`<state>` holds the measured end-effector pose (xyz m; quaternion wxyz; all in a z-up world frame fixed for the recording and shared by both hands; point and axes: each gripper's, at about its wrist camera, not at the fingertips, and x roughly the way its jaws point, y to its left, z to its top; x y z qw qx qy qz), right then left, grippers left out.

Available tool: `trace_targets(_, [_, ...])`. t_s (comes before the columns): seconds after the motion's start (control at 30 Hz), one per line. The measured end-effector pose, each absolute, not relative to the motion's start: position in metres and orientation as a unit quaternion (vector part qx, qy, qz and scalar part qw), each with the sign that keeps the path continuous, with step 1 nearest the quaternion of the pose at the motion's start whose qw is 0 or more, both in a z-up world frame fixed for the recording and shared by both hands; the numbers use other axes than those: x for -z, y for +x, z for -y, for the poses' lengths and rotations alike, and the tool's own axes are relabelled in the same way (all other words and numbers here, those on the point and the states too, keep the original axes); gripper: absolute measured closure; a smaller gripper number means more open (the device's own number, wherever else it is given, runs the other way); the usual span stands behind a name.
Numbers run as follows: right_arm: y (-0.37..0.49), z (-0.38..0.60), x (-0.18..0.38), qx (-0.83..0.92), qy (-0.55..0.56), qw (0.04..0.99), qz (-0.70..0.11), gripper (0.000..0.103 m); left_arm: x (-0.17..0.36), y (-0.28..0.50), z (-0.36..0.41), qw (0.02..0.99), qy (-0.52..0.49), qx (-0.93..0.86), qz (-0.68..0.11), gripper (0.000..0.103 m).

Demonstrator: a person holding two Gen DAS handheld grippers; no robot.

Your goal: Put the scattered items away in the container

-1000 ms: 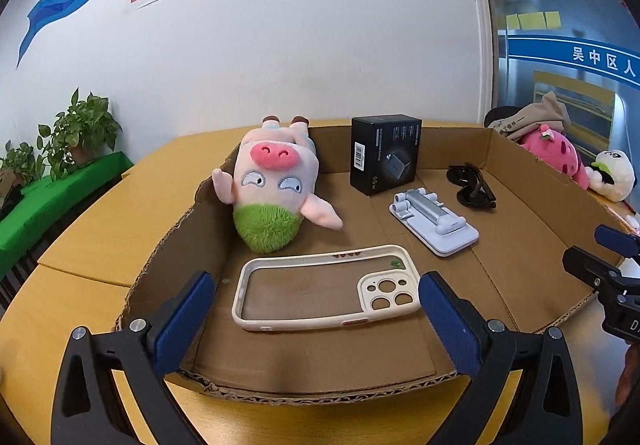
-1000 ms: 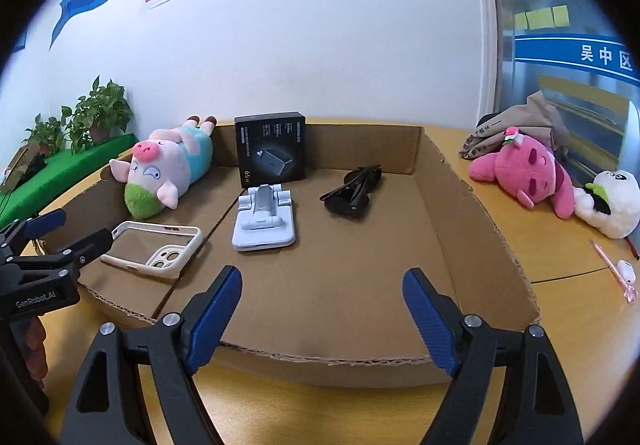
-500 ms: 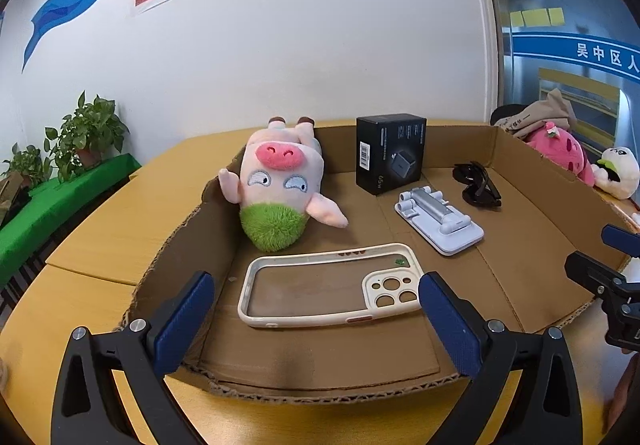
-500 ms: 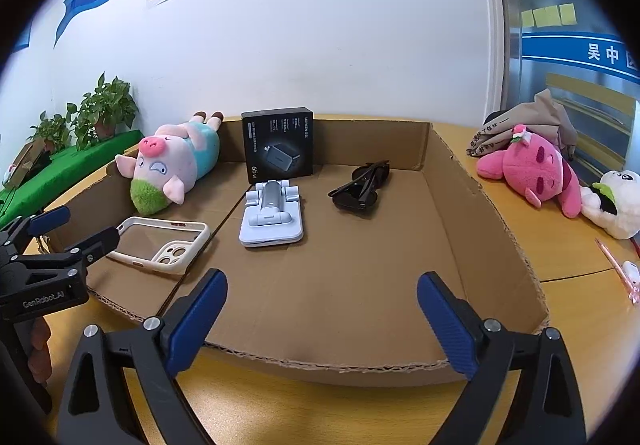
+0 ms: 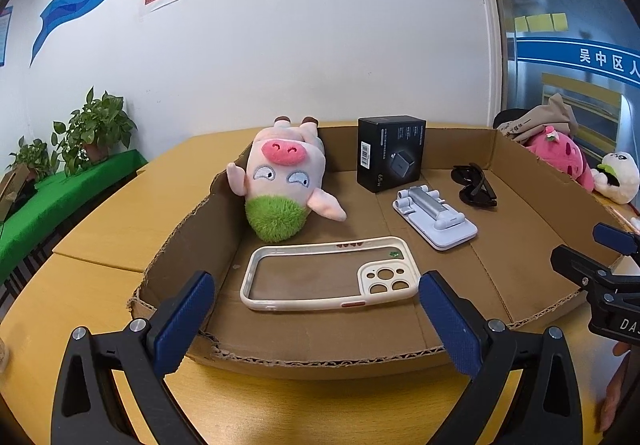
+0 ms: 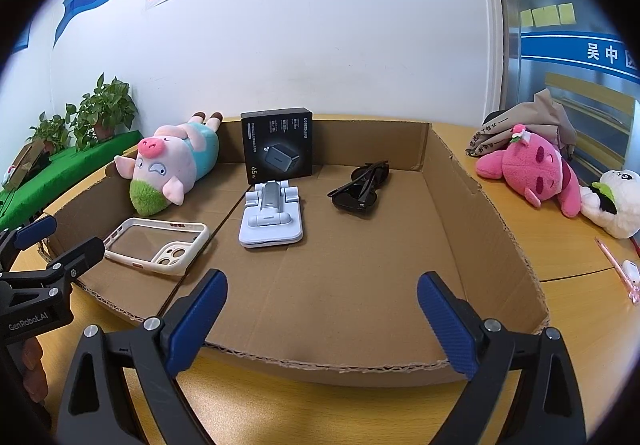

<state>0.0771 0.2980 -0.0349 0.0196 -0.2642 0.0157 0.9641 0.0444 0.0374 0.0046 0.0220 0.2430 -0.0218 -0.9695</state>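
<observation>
The box (image 6: 460,181) sits on the table (image 5: 104,205) with five things already in it, so by my reading the tidying is close to done: pig (image 5: 280,181) against the left wall, charger box (image 6: 277,149) at the back, stand (image 6: 272,221), case (image 5: 328,275), sunglasses (image 6: 360,189). A pink plush (image 6: 532,173), a white plush (image 6: 616,205) and a pen (image 6: 616,265) lie outside to the right — possibly left to do. The box's right half is bare floor. Left gripper (image 5: 316,325) and right gripper (image 6: 320,321) hover at the near rim, jaws wide apart — empty.

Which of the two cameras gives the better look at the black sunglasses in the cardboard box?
The right wrist view: the folded black sunglasses lie near the middle, lenses and arms clear. In the left wrist view the sunglasses sit farther off to the right, smaller and more distorted.
</observation>
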Motion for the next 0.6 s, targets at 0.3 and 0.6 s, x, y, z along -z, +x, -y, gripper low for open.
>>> trace_targets(0.3, [0.0772, -0.2980, 0.0349, -0.964, -0.264, 0.020, -0.016, 0.007, -0.0037, 0.0421, -0.0355, 0.015, 0.247, 0.969, 0.018, 0.000])
trace_targets(0.6, [0.0771, -0.2980, 0.0349, -0.964, -0.264, 0.020, -0.016, 0.007, -0.0032, 0.0413, -0.0352, 0.011, 0.249, 0.968, 0.016, 0.000])
